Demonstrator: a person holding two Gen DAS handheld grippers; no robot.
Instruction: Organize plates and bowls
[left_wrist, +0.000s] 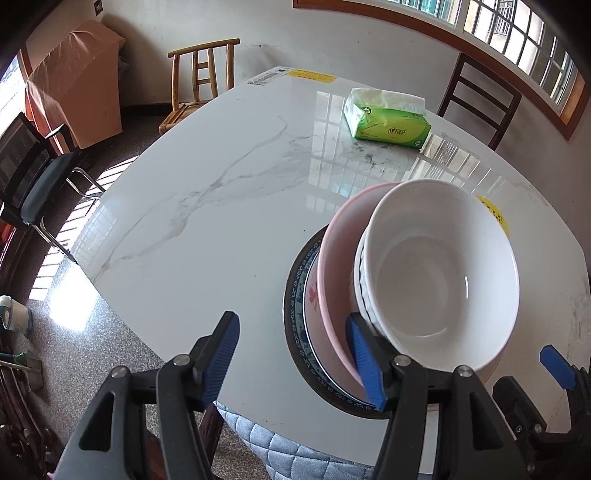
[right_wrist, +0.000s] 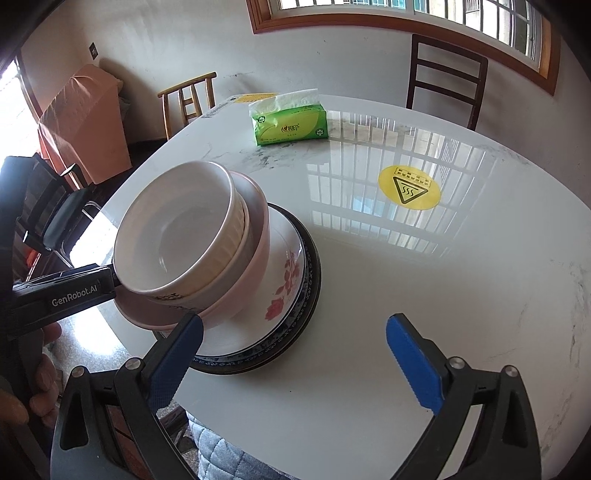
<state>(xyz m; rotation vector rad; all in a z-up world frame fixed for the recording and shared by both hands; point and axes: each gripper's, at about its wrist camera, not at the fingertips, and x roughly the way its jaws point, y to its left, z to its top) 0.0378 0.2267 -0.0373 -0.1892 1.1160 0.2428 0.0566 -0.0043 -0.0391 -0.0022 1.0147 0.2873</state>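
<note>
One stack stands on the marble table (left_wrist: 207, 206): a dark plate (left_wrist: 295, 258), a blue-patterned plate (left_wrist: 295, 310), a white plate with red flowers (right_wrist: 284, 280), a pink bowl (left_wrist: 336, 251), a ribbed white bowl (right_wrist: 225, 254) and a plain white bowl (left_wrist: 443, 273) on top. My left gripper (left_wrist: 291, 350) is open just left of the stack, its right finger (left_wrist: 364, 354) against the pink bowl. My right gripper (right_wrist: 295, 354) is open in front of the stack, its left finger (right_wrist: 177, 354) beside the pink bowl (right_wrist: 255, 258). The right gripper also shows in the left wrist view (left_wrist: 554, 365).
A green tissue pack (left_wrist: 388, 122) lies at the table's far side. A yellow heat-warning sticker (right_wrist: 409, 187) is on the table right of the stack. Chairs (left_wrist: 203, 81) stand around the table, and a quilted cushion (left_wrist: 273, 446) sits at the near edge.
</note>
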